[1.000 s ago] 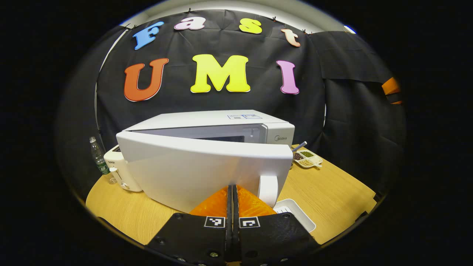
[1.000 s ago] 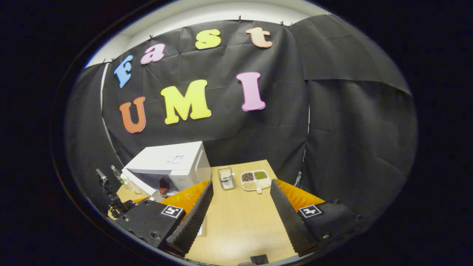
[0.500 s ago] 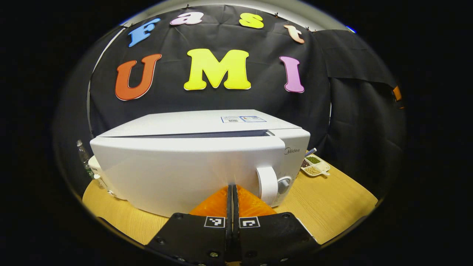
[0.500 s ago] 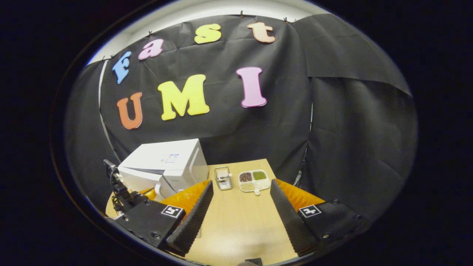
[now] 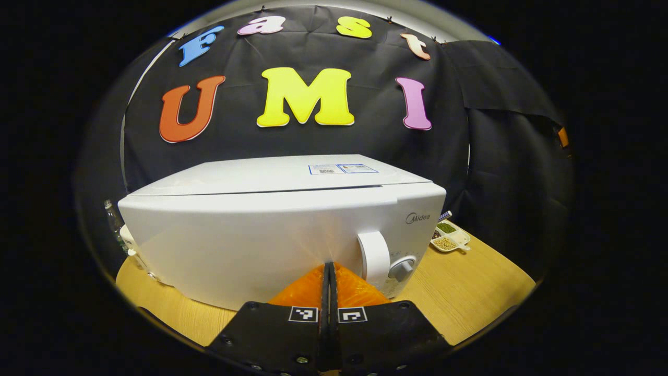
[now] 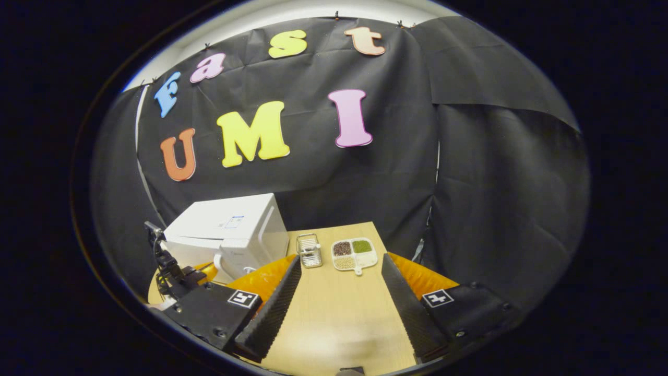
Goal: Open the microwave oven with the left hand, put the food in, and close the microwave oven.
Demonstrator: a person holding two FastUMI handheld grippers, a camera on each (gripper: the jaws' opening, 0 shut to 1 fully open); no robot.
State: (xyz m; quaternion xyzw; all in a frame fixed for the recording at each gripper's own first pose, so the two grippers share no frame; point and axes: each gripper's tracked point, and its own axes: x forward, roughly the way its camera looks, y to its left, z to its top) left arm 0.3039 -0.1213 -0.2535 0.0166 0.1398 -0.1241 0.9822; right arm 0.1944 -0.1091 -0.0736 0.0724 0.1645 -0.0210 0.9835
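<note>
Since a second ago the microwave oven (image 5: 282, 230) door has swung from well ajar to flush against the body, and the left tool (image 5: 329, 271) has followed it in, its closed tips touching or nearly touching the door face just left of the handle (image 5: 373, 257).

To finish well, I judge the push should stay square to the door near the handle side until the latch catches, without shoving the oven back along the counter (image 5: 469, 282).

The left tool's fingers are pressed together with nothing between them. The right tool (image 6: 339, 292) stands wide open and empty above the counter, to the right of the oven.

The food is presumably inside the oven, hidden by the door. Whether the latch has caught cannot be told. The bottle (image 5: 114, 224) at the far left is mostly hidden behind the oven.
</note>
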